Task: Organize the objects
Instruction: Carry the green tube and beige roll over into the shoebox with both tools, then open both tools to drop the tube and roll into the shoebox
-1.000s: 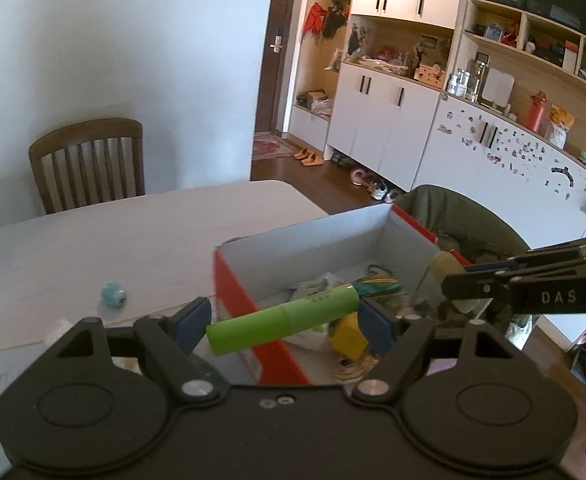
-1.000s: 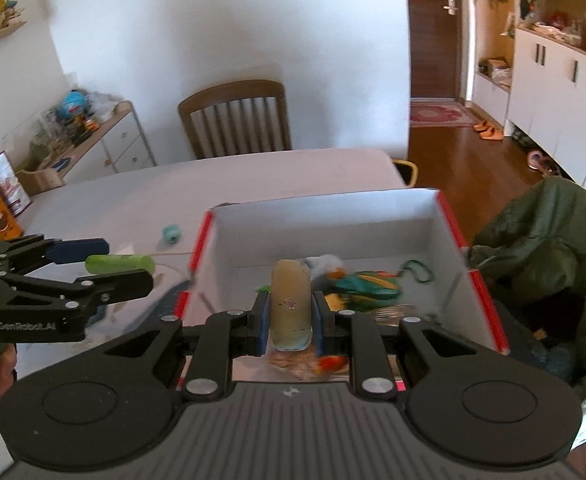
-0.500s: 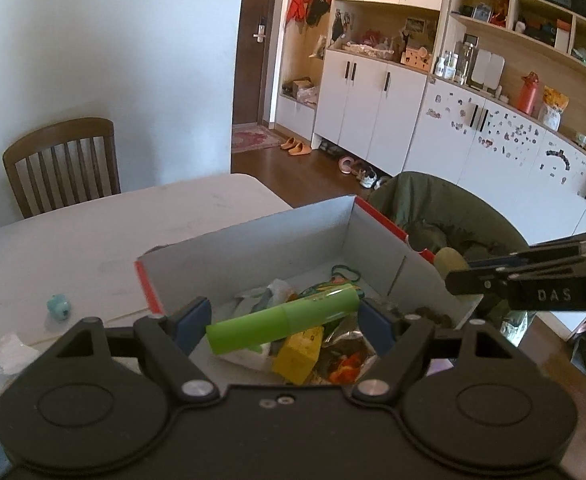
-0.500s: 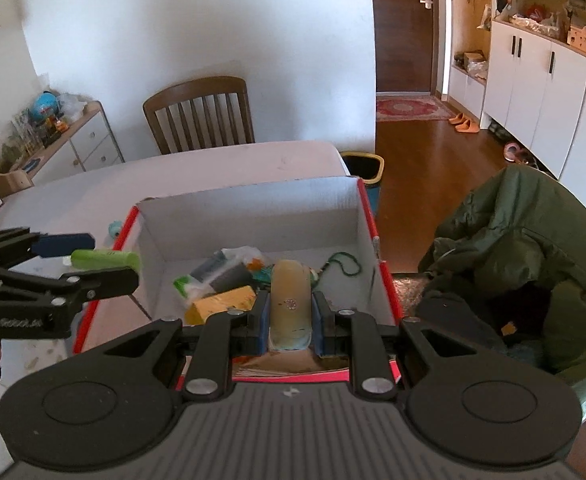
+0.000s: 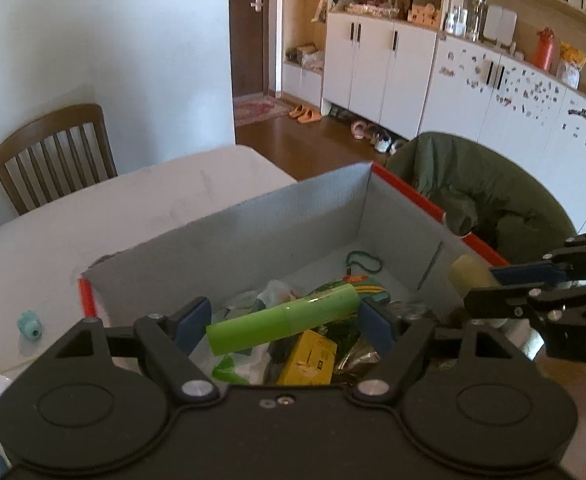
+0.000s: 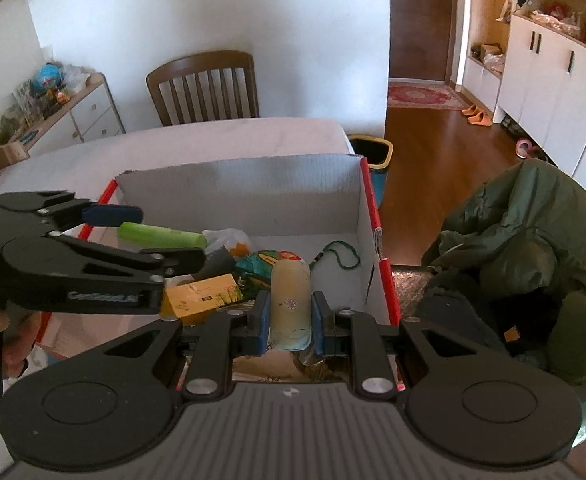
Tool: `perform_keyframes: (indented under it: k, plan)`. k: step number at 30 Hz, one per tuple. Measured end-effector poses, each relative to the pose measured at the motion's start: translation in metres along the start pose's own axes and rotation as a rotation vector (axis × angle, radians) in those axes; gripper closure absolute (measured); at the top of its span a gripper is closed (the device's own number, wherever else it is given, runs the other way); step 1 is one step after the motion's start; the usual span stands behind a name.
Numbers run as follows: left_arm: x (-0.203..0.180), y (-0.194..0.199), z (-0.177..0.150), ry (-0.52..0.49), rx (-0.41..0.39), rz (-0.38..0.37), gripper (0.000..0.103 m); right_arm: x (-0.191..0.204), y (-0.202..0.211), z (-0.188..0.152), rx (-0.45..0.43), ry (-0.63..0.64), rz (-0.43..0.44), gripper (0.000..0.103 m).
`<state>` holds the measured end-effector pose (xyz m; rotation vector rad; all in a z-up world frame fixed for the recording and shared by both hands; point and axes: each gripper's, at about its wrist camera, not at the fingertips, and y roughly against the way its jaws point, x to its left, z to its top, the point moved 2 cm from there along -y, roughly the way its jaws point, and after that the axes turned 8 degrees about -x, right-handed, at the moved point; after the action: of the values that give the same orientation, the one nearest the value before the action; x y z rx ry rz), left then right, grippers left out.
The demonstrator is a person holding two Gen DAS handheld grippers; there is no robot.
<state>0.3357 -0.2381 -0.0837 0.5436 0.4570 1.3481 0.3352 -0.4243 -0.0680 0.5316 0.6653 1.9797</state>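
While both now hang over box [image 5: 277,220], left hand-held gripper [image 5: 283,316] grips green tube [image 5: 283,318], right [image 6: 291,312] cream bottle [image 6: 291,300].

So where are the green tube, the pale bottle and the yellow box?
green tube [image 5: 283,323], left wrist view, mid-body.
pale bottle [image 6: 291,304], right wrist view, its side.
yellow box [image 6: 201,294], right wrist view, top face.

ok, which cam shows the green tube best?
Left wrist: the green tube spans the frame centre, full length, between the left gripper's jaws. Right wrist shows green tube smaller, partly behind that gripper.
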Motion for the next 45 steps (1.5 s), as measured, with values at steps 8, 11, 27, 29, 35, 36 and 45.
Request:
perform_keyframes:
  k: [8,11,27,29,35,36,45]
  plan:
    - [-0.001,-0.031,0.002,-0.015,0.087,0.010,0.024,0.007,-0.025,-0.004,0.039,0.035,0.013,0.082]
    - [0.000,-0.036,0.002,-0.016,0.105,0.014,0.024,0.008,-0.034,-0.007,0.055,0.043,0.016,0.082]
    - [0.009,-0.056,-0.004,0.033,0.239,-0.006,0.024,0.010,-0.047,-0.020,0.099,0.060,0.008,0.082]
    - [0.010,-0.057,-0.005,0.040,0.252,-0.008,0.024,0.009,-0.048,-0.021,0.105,0.060,0.007,0.082]
    - [0.012,-0.059,-0.007,0.058,0.280,-0.006,0.025,0.008,-0.048,-0.022,0.104,0.054,0.002,0.082]
    - [0.012,-0.059,-0.007,0.059,0.279,-0.001,0.024,0.007,-0.049,-0.023,0.106,0.051,0.000,0.082]
    - [0.015,-0.041,-0.001,0.047,0.201,0.043,0.012,0.001,-0.038,-0.019,0.073,0.031,-0.007,0.082]
